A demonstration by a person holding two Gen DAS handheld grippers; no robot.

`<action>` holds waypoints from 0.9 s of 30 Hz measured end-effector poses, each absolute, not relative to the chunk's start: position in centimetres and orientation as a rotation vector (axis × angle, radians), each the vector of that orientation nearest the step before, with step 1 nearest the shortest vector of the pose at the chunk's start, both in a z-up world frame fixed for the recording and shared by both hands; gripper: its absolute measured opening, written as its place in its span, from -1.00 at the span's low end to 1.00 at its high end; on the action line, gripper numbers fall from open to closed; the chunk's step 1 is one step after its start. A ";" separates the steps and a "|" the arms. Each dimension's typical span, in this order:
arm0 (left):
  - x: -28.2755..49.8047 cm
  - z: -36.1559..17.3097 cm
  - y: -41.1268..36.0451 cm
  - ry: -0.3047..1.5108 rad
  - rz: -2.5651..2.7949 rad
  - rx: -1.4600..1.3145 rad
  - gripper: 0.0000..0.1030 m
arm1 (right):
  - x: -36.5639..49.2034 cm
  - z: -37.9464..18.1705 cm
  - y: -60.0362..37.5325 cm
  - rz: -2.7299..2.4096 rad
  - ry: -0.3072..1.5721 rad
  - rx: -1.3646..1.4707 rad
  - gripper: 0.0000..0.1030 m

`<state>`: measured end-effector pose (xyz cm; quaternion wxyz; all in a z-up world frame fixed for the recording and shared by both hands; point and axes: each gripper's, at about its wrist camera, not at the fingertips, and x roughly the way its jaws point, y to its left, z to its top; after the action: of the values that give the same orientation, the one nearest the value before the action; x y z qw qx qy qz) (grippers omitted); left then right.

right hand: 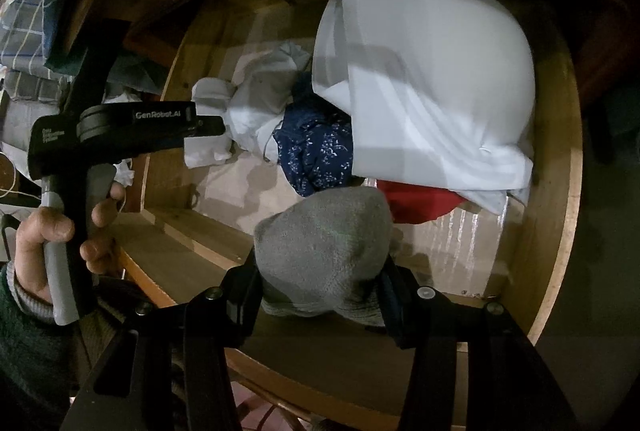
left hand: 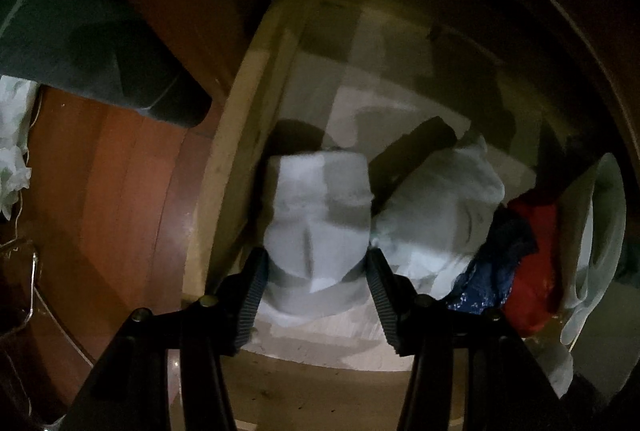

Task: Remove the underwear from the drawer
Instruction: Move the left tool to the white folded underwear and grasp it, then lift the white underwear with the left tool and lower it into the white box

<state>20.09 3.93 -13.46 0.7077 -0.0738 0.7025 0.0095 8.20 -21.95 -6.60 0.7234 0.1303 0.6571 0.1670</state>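
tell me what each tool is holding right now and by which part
Right tool: shut on the grey sock, gripped at its lower bunched end. Left tool: straddles the white folded cloth; a grip cannot be told.

Both views are dim, the left wrist's the darker, with black corners and strong fisheye bending at the edges. Hard-edged shadows fall across the drawer floor and white cloth. Fabric looks soft, slightly blurred; no glare.

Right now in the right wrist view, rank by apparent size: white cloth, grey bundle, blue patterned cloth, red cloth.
1. white cloth
2. grey bundle, though nearness to the camera inflates it
3. blue patterned cloth
4. red cloth, mostly covered, so true size is unclear
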 end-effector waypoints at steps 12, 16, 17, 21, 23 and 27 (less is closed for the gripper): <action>18.1 -11.7 5.3 1.528 -0.027 -0.209 -0.30 | 8.3 -6.4 -22.0 0.331 1.442 0.279 -0.08; 17.1 -10.2 5.6 1.496 -0.048 -0.211 -0.30 | 8.3 -6.3 -22.1 0.322 1.438 0.280 -0.08; 16.7 -9.9 5.4 1.487 -0.054 -0.209 -0.30 | 8.4 -6.3 -22.2 0.316 1.436 0.279 -0.08; 14.8 -8.0 4.8 1.447 -0.073 -0.178 -0.30 | 8.4 -6.4 -22.4 0.293 1.435 0.268 -0.08; 14.2 -7.1 4.7 1.433 -0.089 -0.171 -0.30 | 8.4 -6.3 -22.4 0.279 1.437 0.262 -0.08; 13.4 -5.6 4.6 1.409 -0.109 -0.149 -0.30 | 8.4 -6.4 -22.5 0.248 1.438 0.251 -0.08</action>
<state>13.42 4.57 -5.58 0.7580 -0.0683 0.6467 -0.0500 8.44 -22.52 -6.42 0.7384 0.1142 0.6550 0.1130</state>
